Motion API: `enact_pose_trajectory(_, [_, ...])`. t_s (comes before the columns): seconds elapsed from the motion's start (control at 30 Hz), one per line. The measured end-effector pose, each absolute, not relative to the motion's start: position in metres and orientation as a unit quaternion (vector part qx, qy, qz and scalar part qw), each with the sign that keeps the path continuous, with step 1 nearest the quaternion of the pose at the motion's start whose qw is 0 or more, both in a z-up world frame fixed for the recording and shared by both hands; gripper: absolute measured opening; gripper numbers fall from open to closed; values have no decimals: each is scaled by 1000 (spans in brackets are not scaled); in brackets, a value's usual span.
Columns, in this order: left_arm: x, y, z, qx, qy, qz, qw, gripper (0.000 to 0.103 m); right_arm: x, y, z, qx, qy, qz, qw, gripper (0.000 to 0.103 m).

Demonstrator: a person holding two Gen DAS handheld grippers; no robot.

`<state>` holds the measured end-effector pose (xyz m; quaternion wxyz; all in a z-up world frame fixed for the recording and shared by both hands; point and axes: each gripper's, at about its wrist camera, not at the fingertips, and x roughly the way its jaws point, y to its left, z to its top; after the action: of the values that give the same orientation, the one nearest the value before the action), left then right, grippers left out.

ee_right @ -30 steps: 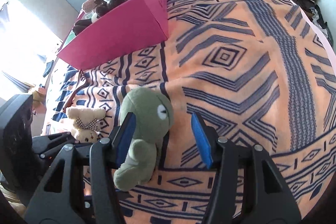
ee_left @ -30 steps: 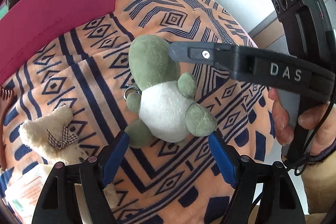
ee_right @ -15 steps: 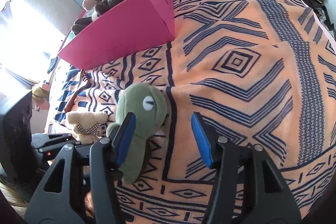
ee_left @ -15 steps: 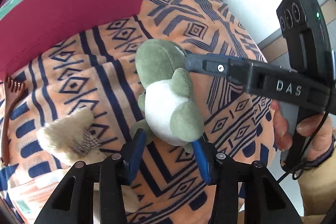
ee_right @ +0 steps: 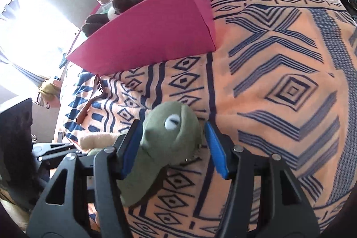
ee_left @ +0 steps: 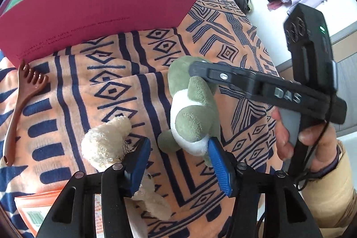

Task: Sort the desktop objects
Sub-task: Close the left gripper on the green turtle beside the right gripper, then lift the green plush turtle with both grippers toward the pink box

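Note:
A green plush toy (ee_left: 191, 119) with a white belly stands tilted on the patterned blanket (ee_left: 107, 86). My left gripper (ee_left: 178, 148) is partly closed at its lower end. The right pad touches the white underside, and a strip of blanket shows between the left pad and the toy's foot. The toy's head (ee_right: 171, 133) sits between the blue pads of my right gripper (ee_right: 174, 126). The left pad rests against it and the right pad is just beside it. The jaws stand apart and do not squeeze. A cream teddy bear (ee_left: 107, 142) lies under my left finger.
A pink box (ee_left: 100, 8) (ee_right: 151, 37) with several plush toys in it stands at the back. A brown back scratcher (ee_left: 20, 104) lies at the left. An orange packet (ee_left: 35, 213) is at the near left edge. A hand (ee_left: 296, 137) holds the right gripper's handle.
My left gripper narrowed from wide open around the toy's lower end. The toy went from lying on its back to upright, and its head slid between the right gripper's pads, whose width stayed the same.

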<state>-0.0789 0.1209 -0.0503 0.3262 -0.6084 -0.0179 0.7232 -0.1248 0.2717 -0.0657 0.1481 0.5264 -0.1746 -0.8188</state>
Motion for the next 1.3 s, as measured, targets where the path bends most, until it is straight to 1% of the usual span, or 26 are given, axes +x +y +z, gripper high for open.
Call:
enact_pose_trajectory(0.07, [-79, 120, -51, -608, -17, 724, 326, 57, -129, 267, -69, 534, -163, -816, 148, 61])
enact_pose_trajectory(0.13, [-78, 121, -51, -608, -15, 723, 328, 57, -130, 266, -71, 539, -169, -811, 154, 61])
enact_pose_trajectory(0.2, [-77, 123, -51, -607, -11, 724, 329, 57, -129, 267, -73, 539, -179, -808, 159, 52])
enact_pose_trajectory(0.3, [-76, 125, -49, -603, -2, 727, 329, 58, -124, 271, -71, 535, -192, -810, 148, 48])
enact_pose_trajectory(0.37, [-76, 126, -47, -598, 3, 731, 329, 58, -117, 280, -69, 531, -225, -808, 126, 47])
enact_pose_trajectory(0.5, [-87, 122, -46, -593, -3, 739, 319, 57, -92, 306, -67, 508, -324, -795, 74, 47])
enact_pose_trajectory(0.6, [-95, 119, -46, -590, -8, 745, 310, 57, -67, 316, -66, 493, -380, -781, 47, 47])
enact_pose_trajectory(0.77, [-103, 116, -44, -582, -5, 753, 307, 57, -51, 309, -75, 508, -380, -772, 43, 47])
enact_pose_trajectory(0.93, [-88, 130, -35, -558, 46, 752, 347, 58, -47, 312, -80, 507, -389, -767, 44, 48])
enact_pose_trajectory(1.0, [-84, 137, -35, -552, 69, 748, 361, 61, -47, 311, -79, 508, -383, -770, 44, 48])
enact_pose_trajectory(1.1, [-83, 149, -44, -555, 100, 743, 361, 61, -47, 310, -78, 509, -372, -775, 44, 49])
enact_pose_trajectory(1.17, [-87, 150, -51, -563, 99, 739, 356, 61, -48, 309, -76, 510, -356, -782, 46, 49])
enact_pose_trajectory(1.23, [-91, 148, -55, -571, 90, 736, 352, 64, -50, 307, -73, 513, -335, -790, 45, 54])
enact_pose_trajectory(1.27, [-92, 145, -54, -571, 83, 736, 353, 64, -50, 306, -72, 514, -321, -794, 42, 58])
enact_pose_trajectory(1.3, [-93, 144, -53, -570, 78, 737, 354, 64, -51, 306, -70, 514, -308, -800, 40, 60])
